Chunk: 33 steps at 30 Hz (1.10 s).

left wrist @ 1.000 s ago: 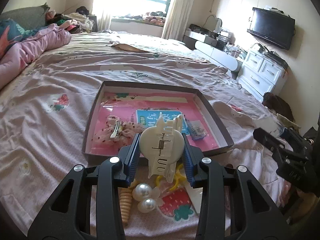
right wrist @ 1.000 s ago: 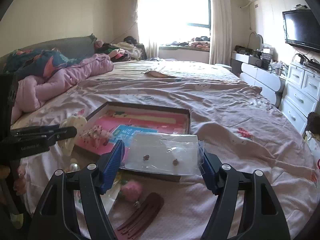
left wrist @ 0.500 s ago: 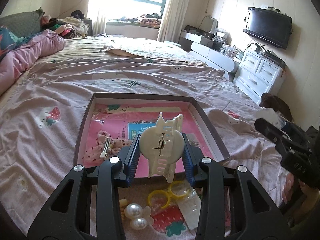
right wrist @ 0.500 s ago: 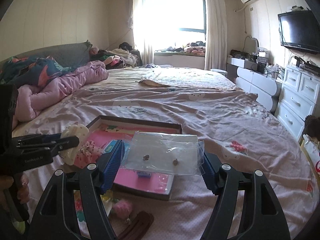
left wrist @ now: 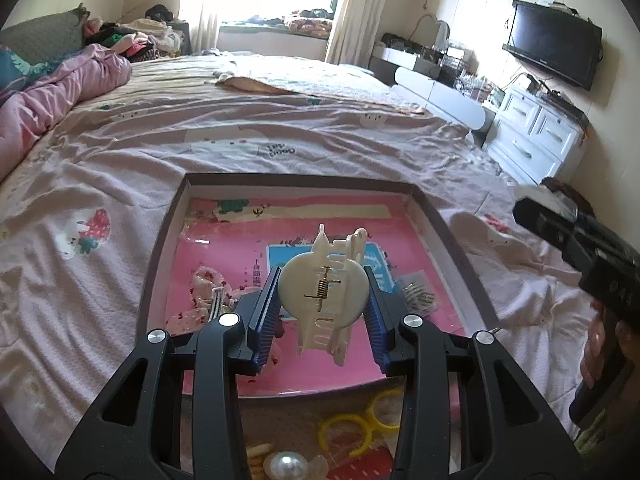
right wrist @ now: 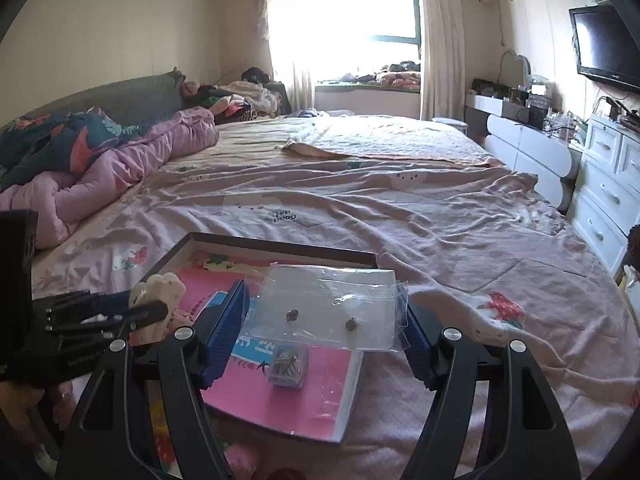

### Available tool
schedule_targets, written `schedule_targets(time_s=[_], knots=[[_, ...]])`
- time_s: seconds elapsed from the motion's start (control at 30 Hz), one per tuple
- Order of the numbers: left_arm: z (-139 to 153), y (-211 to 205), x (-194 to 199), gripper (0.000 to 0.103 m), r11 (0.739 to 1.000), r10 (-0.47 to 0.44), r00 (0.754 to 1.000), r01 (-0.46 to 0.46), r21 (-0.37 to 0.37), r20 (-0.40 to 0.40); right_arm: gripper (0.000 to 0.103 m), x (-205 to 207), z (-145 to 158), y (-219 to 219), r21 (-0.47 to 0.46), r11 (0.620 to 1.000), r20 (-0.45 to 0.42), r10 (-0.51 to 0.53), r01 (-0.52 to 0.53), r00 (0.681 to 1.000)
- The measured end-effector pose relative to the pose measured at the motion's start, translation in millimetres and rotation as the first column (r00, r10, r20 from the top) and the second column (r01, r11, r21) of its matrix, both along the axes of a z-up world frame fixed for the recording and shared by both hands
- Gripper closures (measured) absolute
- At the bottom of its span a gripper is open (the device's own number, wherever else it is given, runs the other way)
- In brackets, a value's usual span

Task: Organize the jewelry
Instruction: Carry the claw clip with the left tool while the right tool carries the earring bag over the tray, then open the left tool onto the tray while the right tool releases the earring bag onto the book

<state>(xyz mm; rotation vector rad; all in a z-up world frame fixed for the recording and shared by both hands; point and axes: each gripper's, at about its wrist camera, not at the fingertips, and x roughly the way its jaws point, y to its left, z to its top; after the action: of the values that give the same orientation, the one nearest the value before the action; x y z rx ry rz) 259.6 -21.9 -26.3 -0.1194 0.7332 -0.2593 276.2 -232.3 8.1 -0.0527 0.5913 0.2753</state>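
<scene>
A shallow box with a pink floor lies on the bed. My left gripper is shut on a cream heart-shaped hair claw and holds it above the box's near half. My right gripper is shut on a clear plastic bag with two small earrings inside, stretched between its blue pads over the right side of the box. In the box lie a pink frilly hair clip, a blue card and a small clear case of pins. The left gripper shows at the right wrist view's left.
Yellow rings, a pearl piece and a strawberry item lie on the bedsheet in front of the box. A pink quilt is heaped at the left. White drawers and a wall television stand at the right.
Both grippers have moved forward over the box, each still gripping its item. The loose items in front of the box have slid toward the bottom of both views.
</scene>
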Motion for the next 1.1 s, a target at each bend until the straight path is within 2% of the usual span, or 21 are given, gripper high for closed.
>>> schedule_targets(time_s=[0.17, 0.5, 0.87, 1.1], knots=[[-12.4, -7.4, 5.5, 0.072, 0.998, -0.018, 1.0, 0.018, 0.055, -0.009, 0.035, 20.8, -6.4, 2.1, 0.022, 1.0, -0.025, 0.022, -0.021, 0.999], [-32.4, -10.3, 14.8, 0.072, 0.997, -0.034, 0.997, 0.039, 0.06, -0.069, 0.035, 62.3, -35.4, 10.1, 0.02, 0.998, -0.133, 0.064, -0.062, 0.989], [-43.8, -11.1, 17.4, 0.072, 0.997, -0.036, 0.993, 0.043, 0.065, -0.108, 0.035, 93.0, -75.4, 23.5, 0.036, 0.993, -0.268, 0.12, -0.114, 0.956], [-46.7, -9.9, 17.4, 0.07, 0.997, -0.03, 0.992, 0.038, 0.062, -0.123, 0.035, 96.7, -88.9, 34.0, 0.001, 0.99, -0.295, 0.136, -0.142, 0.946]])
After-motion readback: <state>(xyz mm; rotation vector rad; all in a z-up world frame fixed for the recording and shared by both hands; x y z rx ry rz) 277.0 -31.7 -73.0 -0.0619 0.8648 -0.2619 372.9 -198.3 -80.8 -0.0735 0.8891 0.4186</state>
